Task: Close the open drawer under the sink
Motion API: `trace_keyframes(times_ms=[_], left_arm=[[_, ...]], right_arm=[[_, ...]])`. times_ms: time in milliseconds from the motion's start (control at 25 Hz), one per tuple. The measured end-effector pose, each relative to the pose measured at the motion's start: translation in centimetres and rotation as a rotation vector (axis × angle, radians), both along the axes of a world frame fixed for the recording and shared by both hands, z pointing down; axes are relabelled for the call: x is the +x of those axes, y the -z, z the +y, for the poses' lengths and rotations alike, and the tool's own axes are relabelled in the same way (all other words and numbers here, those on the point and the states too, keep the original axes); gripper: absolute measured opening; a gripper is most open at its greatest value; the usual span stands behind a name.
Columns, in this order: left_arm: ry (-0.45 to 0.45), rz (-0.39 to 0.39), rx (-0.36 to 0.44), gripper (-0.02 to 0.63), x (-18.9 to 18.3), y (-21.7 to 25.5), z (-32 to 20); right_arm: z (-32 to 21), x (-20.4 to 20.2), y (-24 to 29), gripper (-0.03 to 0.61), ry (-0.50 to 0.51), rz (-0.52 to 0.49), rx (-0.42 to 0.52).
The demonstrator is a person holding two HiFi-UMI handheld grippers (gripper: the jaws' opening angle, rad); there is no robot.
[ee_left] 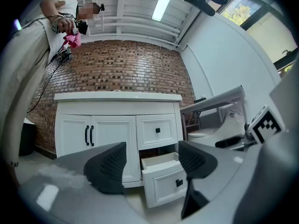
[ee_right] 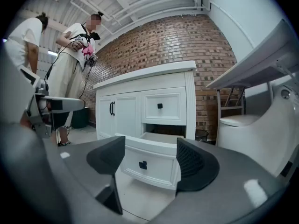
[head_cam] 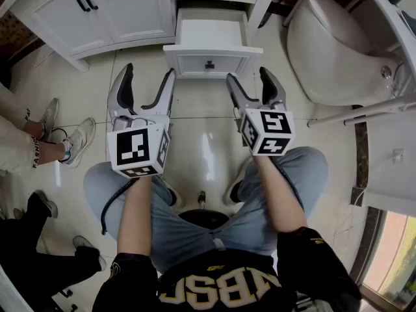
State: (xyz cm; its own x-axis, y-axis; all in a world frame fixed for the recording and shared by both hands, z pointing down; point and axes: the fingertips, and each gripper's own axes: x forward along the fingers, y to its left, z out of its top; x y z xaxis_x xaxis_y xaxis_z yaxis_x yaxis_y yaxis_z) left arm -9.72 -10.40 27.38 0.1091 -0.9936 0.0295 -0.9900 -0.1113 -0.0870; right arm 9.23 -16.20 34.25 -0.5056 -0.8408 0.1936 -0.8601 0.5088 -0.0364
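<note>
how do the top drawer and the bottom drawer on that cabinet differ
The top drawer is shut, flush with the cabinet; the bottom drawer is pulled out, its inside showing. The top drawer sits under the countertop, the bottom drawer near the floor. Both are white with a dark knob.

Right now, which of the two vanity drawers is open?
The lower drawer, pulled well out; the upper drawer above it sits flush and shut.

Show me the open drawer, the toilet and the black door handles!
open drawer (head_cam: 224,64), head view, on its front panel, right of centre.
toilet (head_cam: 331,51), head view, on its white body.
black door handles (ee_left: 87,135), left gripper view, on the left handle of the pair.
</note>
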Motion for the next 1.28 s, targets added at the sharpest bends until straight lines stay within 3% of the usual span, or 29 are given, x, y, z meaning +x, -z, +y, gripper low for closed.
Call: trace_keyframes(times_ms=[440,640,800,1080,1280], left_arm=[[-0.026,0.031,-0.007,0.353,-0.5,-0.9,-3.0],[-0.043,0.031,-0.022,0.353,-0.3,-1.9,-4.6],[-0.050,0.047,-0.034,0.353,-0.7,-2.6,-6.0],[-0.065,0.055,-0.054,0.353,-1.1,-3.5,-7.5],[-0.066,0.060,-0.064,0.353,-2.1,-4.0,-8.2]], right_arm=[[-3.8,-3.6,-8.2,0.330,0.043,0.100,-0.163],[-5.0,-5.1,-10.5,0.322,0.084,0.049,-0.250],[-6.3,-6.3,-11.4,0.282,0.102,0.015,-0.293],[-8.1,-7.9,-14.8,0.187,0.112,0.106,-0.335],[-9.2,-8.7,-15.3,0.141,0.110,0.116,-0.340]])
